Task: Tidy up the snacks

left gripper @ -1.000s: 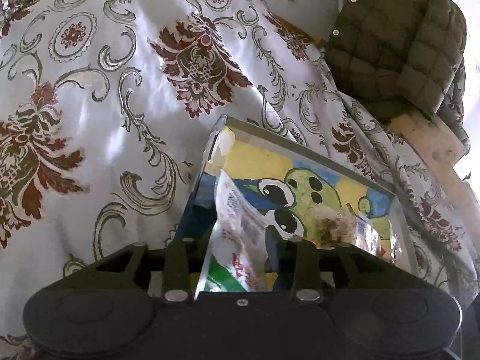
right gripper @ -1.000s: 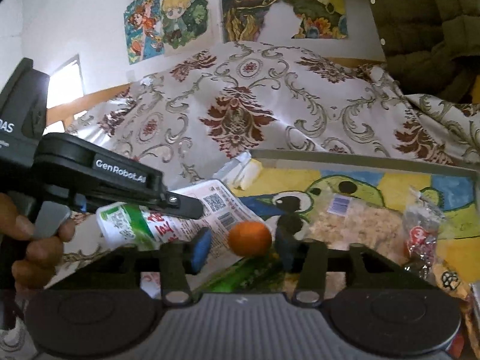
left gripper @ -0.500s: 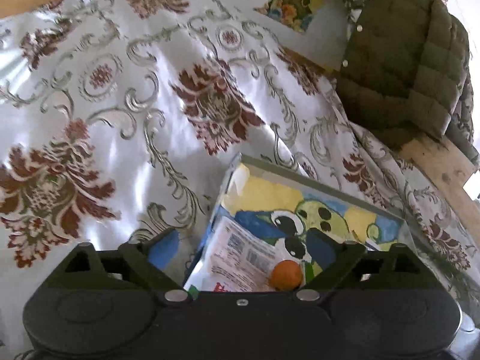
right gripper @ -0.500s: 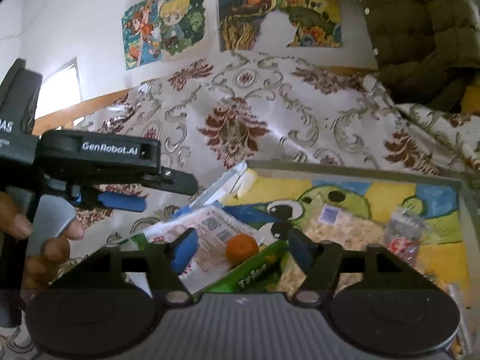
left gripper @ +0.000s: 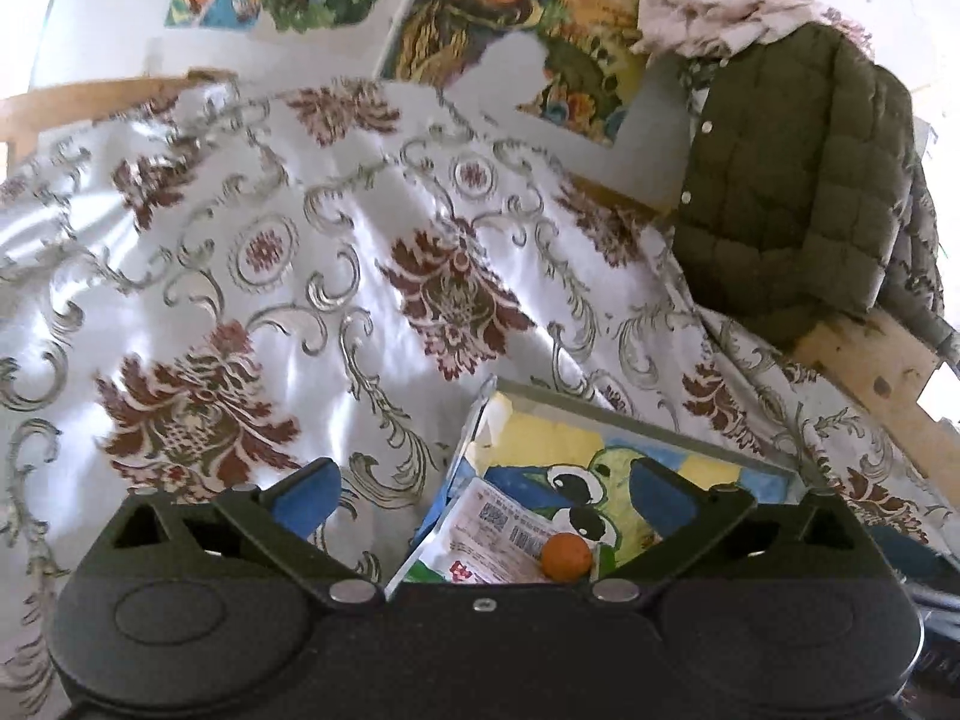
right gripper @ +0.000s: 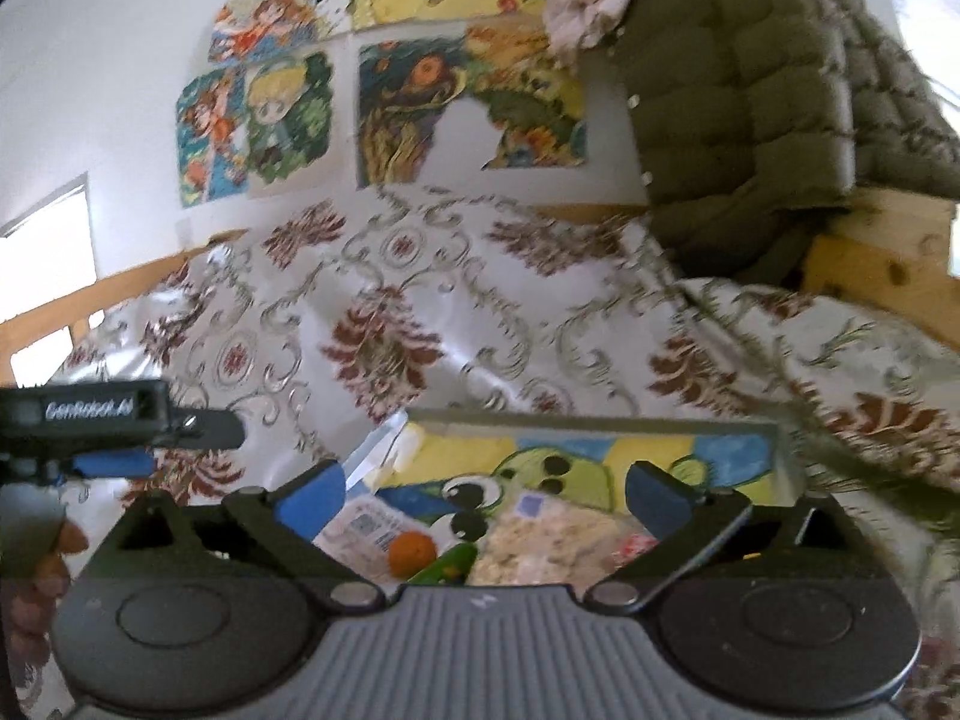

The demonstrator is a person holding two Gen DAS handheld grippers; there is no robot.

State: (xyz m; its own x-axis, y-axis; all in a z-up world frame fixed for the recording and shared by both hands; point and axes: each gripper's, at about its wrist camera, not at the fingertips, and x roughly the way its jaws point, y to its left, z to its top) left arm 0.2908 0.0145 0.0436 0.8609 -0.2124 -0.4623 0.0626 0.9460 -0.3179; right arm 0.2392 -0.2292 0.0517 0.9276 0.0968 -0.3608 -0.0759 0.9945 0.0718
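A clear box [left gripper: 600, 414] lined with a cartoon frog picture lies on the bed. Inside it lie a white snack packet [left gripper: 486, 540] and a small orange fruit [left gripper: 566, 556]. My left gripper [left gripper: 483, 483] hovers above the box's left end, its jaws opening with nothing between the pads. The right wrist view shows the box [right gripper: 600, 417] with the white packet [right gripper: 360, 525], the orange [right gripper: 411, 551], a green packet [right gripper: 447, 564], a bag of pale flakes [right gripper: 540, 540] and a small red-and-white bag [right gripper: 630, 543]. My right gripper [right gripper: 486, 480] hangs over them, jaws opening, holding nothing.
The floral bedspread [left gripper: 300, 300] stretches to the left and behind the box. An olive quilted jacket [left gripper: 798, 180] hangs over a wooden frame [left gripper: 876, 372] at the right. Posters [right gripper: 468, 108] cover the wall. A person's hand [right gripper: 36, 570] grips the left tool at the left edge.
Both grippers let go and opened wide: the left released the white packet, the right the orange. Both have risen and drawn back from the box, so more wall shows.
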